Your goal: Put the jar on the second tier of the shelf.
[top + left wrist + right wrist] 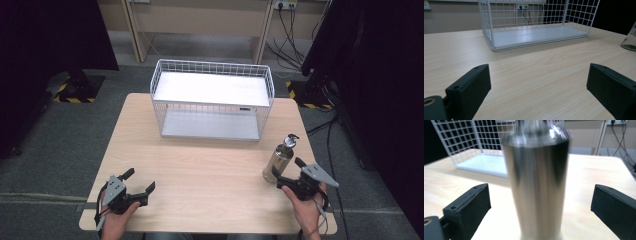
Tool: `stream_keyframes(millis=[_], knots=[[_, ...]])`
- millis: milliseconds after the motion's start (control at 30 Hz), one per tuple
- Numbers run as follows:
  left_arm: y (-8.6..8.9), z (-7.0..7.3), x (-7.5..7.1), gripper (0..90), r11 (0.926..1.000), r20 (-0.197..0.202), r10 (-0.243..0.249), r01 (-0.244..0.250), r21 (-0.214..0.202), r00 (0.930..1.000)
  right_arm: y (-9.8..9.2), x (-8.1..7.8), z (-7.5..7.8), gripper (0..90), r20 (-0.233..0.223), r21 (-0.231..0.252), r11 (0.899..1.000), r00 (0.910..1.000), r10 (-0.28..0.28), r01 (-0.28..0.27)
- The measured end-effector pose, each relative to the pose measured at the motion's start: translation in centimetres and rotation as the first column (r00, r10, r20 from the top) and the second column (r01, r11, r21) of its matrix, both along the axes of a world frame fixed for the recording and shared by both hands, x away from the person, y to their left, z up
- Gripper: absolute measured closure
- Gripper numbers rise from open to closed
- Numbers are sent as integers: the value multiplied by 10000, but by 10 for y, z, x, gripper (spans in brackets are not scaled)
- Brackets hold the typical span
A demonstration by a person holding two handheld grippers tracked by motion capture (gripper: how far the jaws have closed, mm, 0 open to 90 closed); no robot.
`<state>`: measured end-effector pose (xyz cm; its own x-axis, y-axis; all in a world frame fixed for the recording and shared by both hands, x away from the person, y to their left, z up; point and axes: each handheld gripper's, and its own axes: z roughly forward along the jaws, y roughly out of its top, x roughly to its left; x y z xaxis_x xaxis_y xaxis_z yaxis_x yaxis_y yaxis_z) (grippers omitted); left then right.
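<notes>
A shiny steel bottle (278,159) with a dark cap stands upright near the table's right edge. My right gripper (287,169) is at it, open. In the right gripper view the bottle (536,185) stands between the two wide-apart jaws of the right gripper (541,212), and neither pad touches it. Near the front left of the table, my left gripper (140,181) is open and holds nothing. The left gripper view shows the left gripper (539,90) over bare wood, with the bottle's base (629,41) at the far right edge.
A white wire basket (210,65) with a white floor stands at the back middle of the wooden table (200,165), its open side facing me; it also shows as the basket (489,27) and the basket (474,140). Cables and dark stands surround the table.
</notes>
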<state>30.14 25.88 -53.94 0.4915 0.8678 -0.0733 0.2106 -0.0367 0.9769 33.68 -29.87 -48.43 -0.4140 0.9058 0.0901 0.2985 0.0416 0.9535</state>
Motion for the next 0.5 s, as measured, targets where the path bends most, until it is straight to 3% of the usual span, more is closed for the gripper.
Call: stream_keyframes(millis=[233,333,500], knots=[[-2,0,-1,51,9999,42,17,-17,133,10000,-21,-48,-30,28,-528,-92,10000,9986,-8,3],[-2,0,-1,51,9999,33,21,-21,132,10000,-24,-54,-33,30,-475,-114,9999,9988,-66,60],[-1,0,0,51,10000,-3,39,-39,43,10000,-25,-52,-29,34,-299,-46,9999,9995,-136,134]])
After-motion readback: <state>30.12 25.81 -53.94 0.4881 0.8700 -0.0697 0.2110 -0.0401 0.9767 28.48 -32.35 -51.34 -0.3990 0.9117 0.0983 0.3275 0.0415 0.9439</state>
